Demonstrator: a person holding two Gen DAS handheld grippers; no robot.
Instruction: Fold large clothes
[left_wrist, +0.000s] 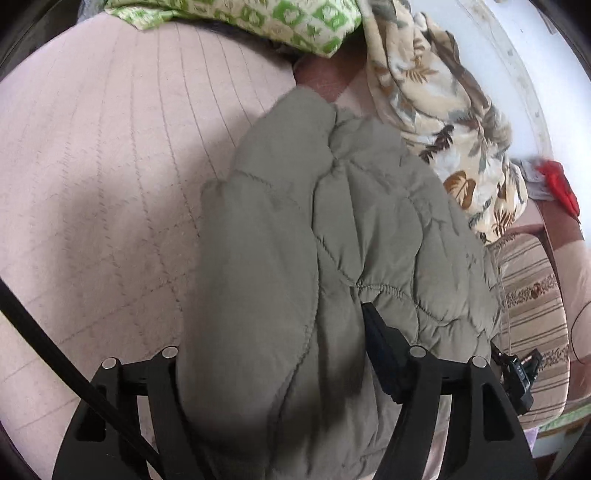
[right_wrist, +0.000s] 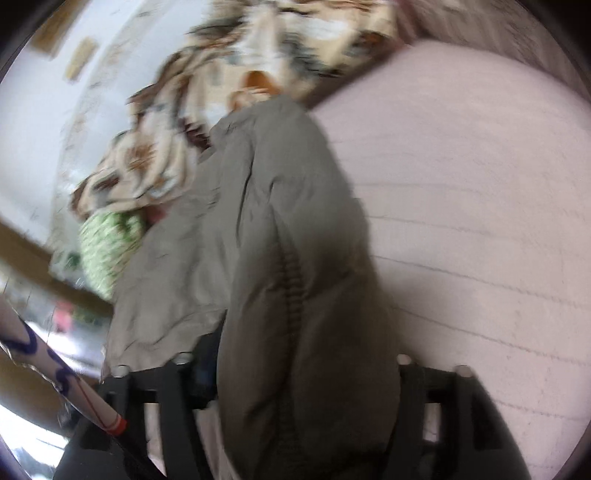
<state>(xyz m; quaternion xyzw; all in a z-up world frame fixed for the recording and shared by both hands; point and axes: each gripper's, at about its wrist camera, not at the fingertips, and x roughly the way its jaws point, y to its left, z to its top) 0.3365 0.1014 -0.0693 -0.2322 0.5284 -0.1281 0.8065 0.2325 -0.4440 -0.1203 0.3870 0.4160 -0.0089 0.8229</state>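
A grey-olive quilted jacket (left_wrist: 332, 221) lies bunched on a pink quilted bed cover (left_wrist: 110, 166). My left gripper (left_wrist: 280, 332) is shut on a thick fold of the jacket; the left finger is buried under the fabric and the right finger (left_wrist: 380, 343) shows against it. In the blurred right wrist view the same jacket (right_wrist: 288, 240) hangs between the fingers of my right gripper (right_wrist: 295, 369), which is shut on a padded fold of it. Both fingertips there are hidden by cloth.
A leaf-print blanket (left_wrist: 443, 129) is piled at the right and also shows in the right wrist view (right_wrist: 177, 140). A green-patterned cloth (left_wrist: 288, 18) lies at the far edge. A striped cushion (left_wrist: 532, 314) and a red item (left_wrist: 561, 184) sit at the right. The pink cover (right_wrist: 480, 221) spreads to the right.
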